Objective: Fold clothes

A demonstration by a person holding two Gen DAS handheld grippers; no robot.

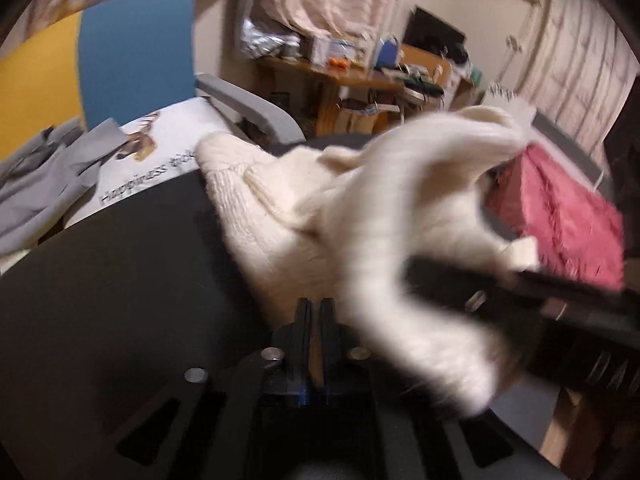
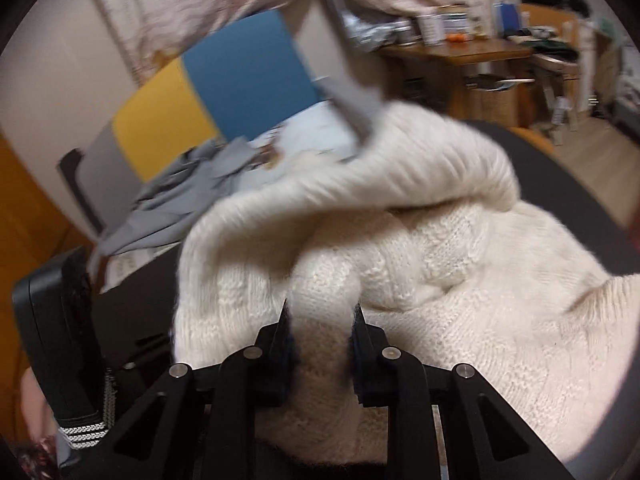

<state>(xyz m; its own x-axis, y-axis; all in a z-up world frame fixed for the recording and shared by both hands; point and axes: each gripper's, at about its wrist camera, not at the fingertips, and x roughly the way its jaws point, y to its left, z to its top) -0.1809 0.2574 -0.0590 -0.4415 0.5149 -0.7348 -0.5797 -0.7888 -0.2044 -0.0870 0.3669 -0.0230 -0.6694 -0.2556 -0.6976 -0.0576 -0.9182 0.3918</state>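
In the left wrist view, the left gripper [image 1: 316, 312] points toward 12 o'clock over the dark table [image 1: 120, 280], jaws pressed together with nothing clearly between them; the cream sweater [image 1: 320, 208] is heaped just ahead, blurred toward 3 o'clock. In the right wrist view, the right gripper [image 2: 322, 316] aims at 12 o'clock, its jaws pinching a fold of the sweater [image 2: 440, 260], which fills the centre.

A cream cable-knit sweater [image 2: 420, 264] lies heaped on the round black table [image 1: 120, 280]. To its far left, just off the table's edge, a white printed cloth [image 1: 168, 152] lies with crumpled grey garments [image 1: 36, 188] on its left. A pink fringed cloth [image 1: 560, 216] sits to the sweater's right. A cluttered wooden desk [image 1: 360, 76] stands far behind.
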